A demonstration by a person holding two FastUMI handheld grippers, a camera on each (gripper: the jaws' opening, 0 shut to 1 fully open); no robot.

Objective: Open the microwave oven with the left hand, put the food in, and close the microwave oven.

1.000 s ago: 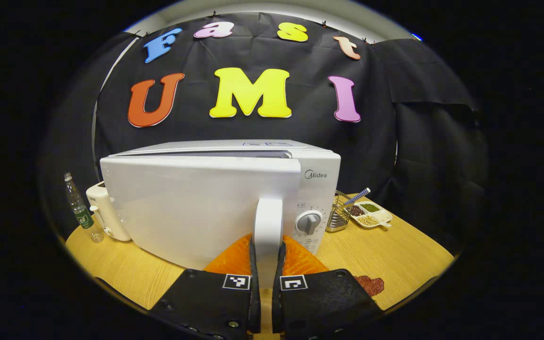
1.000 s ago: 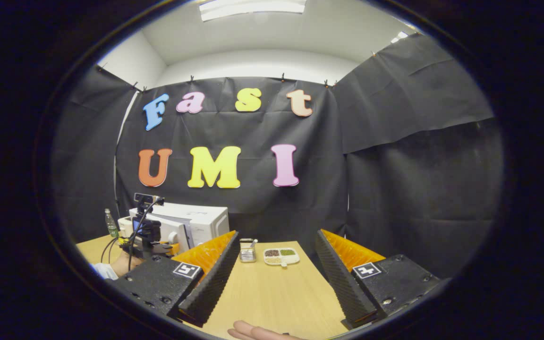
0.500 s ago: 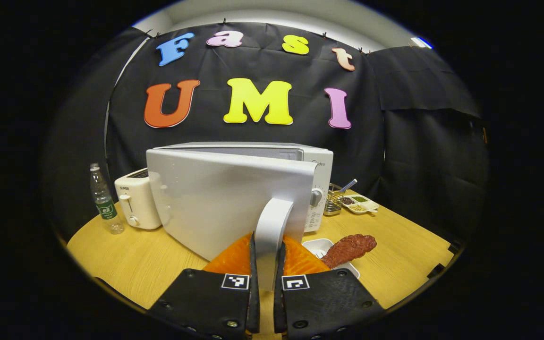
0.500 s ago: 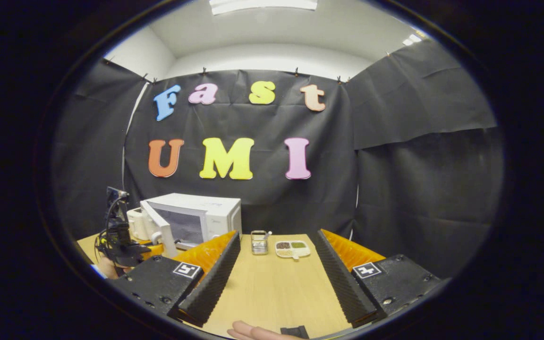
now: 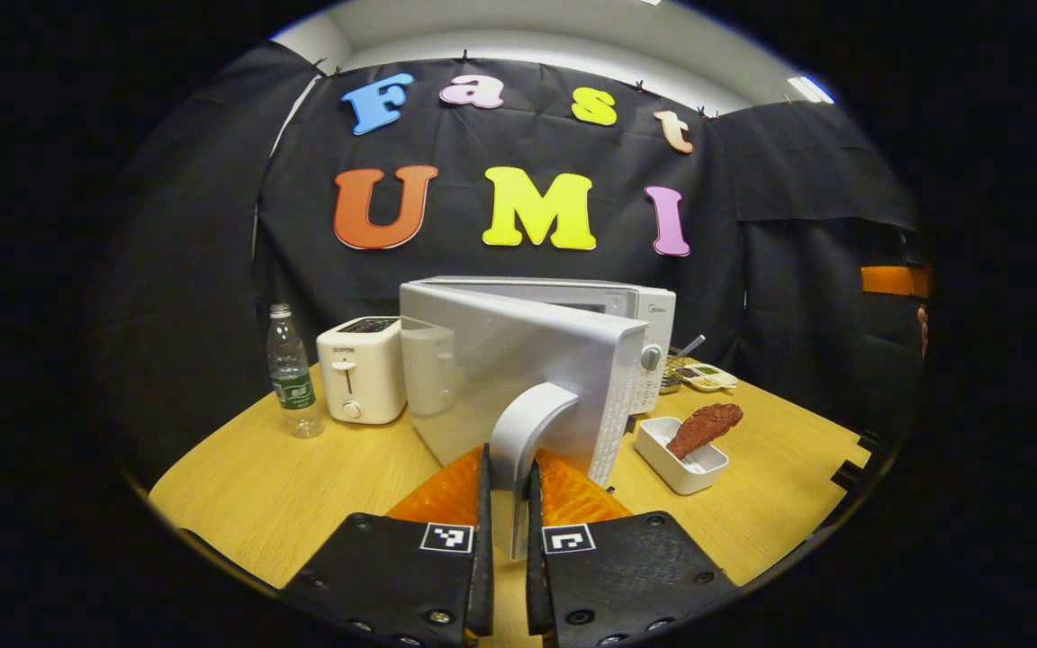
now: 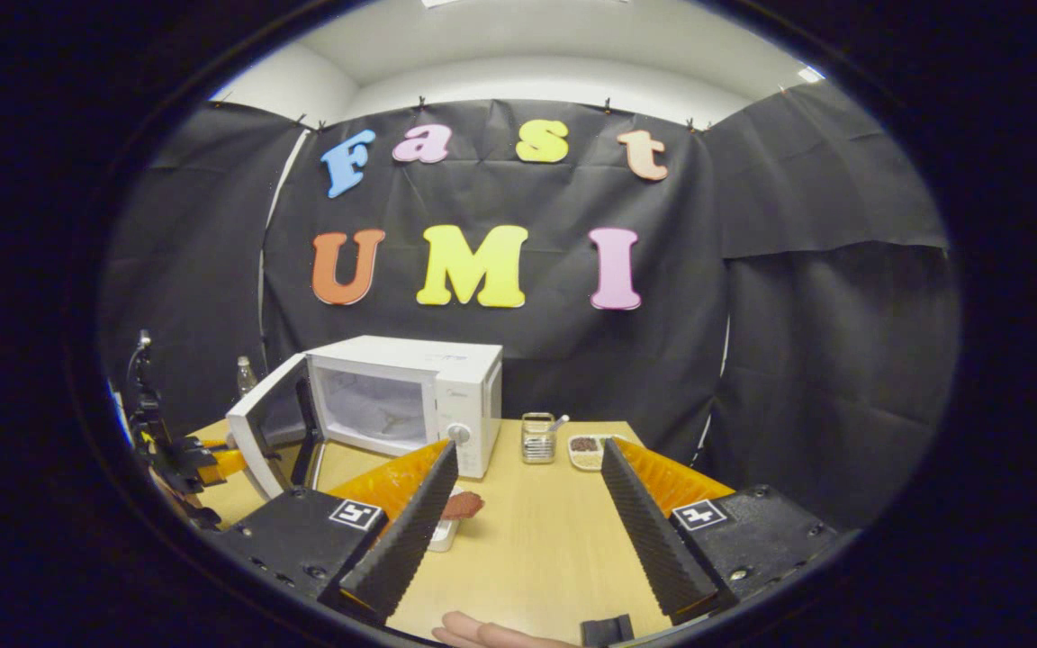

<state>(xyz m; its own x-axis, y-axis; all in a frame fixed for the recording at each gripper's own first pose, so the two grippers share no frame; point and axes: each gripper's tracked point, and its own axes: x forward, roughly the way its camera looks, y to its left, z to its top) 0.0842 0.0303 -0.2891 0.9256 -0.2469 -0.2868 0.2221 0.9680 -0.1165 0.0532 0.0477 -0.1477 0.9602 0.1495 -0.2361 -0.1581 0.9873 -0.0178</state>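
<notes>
A white microwave point(image 6: 410, 391) stands on the wooden table point(image 5: 257, 495) with its door point(image 5: 518, 378) swung wide out to the left. My left gripper point(image 5: 508, 504) is shut on the door's white handle point(image 5: 527, 427); it also appears far left as the left gripper point(image 6: 181, 454). The food, a reddish-brown piece of meat point(image 5: 703, 425), lies in a white rectangular dish point(image 5: 680, 450) right of the door; the meat point(image 6: 463, 505) peeks out beside my right gripper's left finger. My right gripper point(image 6: 523, 486) hangs open above the table, nothing between its fingers.
A white toaster point(image 5: 361, 369) and a plastic water bottle point(image 5: 292, 373) stand left of the microwave. A wire basket point(image 6: 536, 438) and a divided tray of beans point(image 6: 589, 450) sit behind on the right. A fingertip point(image 6: 482, 630) shows at the bottom edge.
The left gripper has pulled the handle back and leftward, swinging the door from barely ajar to wide open. The right gripper's view turned left, bringing the microwave's open cavity and the dish into sight.
</notes>
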